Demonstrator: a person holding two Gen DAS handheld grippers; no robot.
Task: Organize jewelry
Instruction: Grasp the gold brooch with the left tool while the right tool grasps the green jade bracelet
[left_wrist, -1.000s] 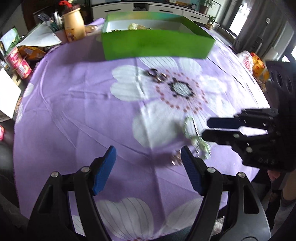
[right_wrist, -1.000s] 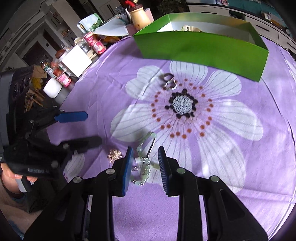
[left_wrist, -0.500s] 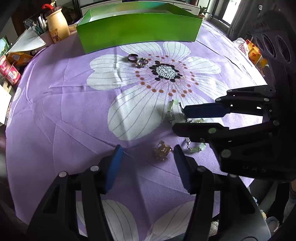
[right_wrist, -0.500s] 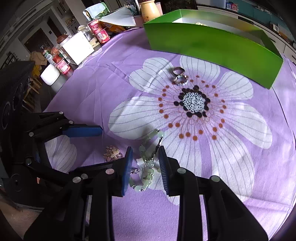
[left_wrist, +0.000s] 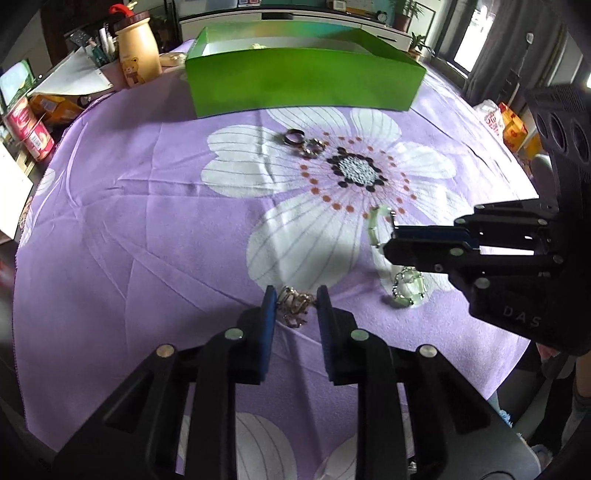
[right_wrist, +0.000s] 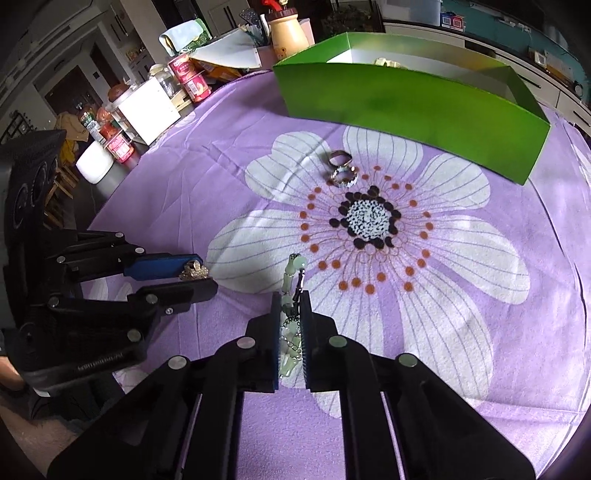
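A small gold-coloured brooch (left_wrist: 293, 306), a tangle of looped metal, lies on the purple flowered cloth (left_wrist: 147, 229) low in the middle of the left wrist view, between the blue pads of the left gripper (left_wrist: 294, 301); its jaws are closing around the piece, and whether the pads already press it cannot be told. In the right wrist view the same brooch (right_wrist: 194, 271) shows at the left between those pads.

Just right of it, a pale green bead bracelet (right_wrist: 291, 295) with a thin silver chain stretches across a white petal in the lower middle of the right wrist view. The right gripper (right_wrist: 290, 314) has its jaws closing on the strand, pads nearly together with beads and chain between them.

Higher, near the flower's dark centre, two silver rings (left_wrist: 303, 142) lie touching. Beyond them, at the top of the frame, stands an open green box (left_wrist: 303, 88) on the bench. A cream bear-printed bottle (left_wrist: 136, 55) stands at the upper left.
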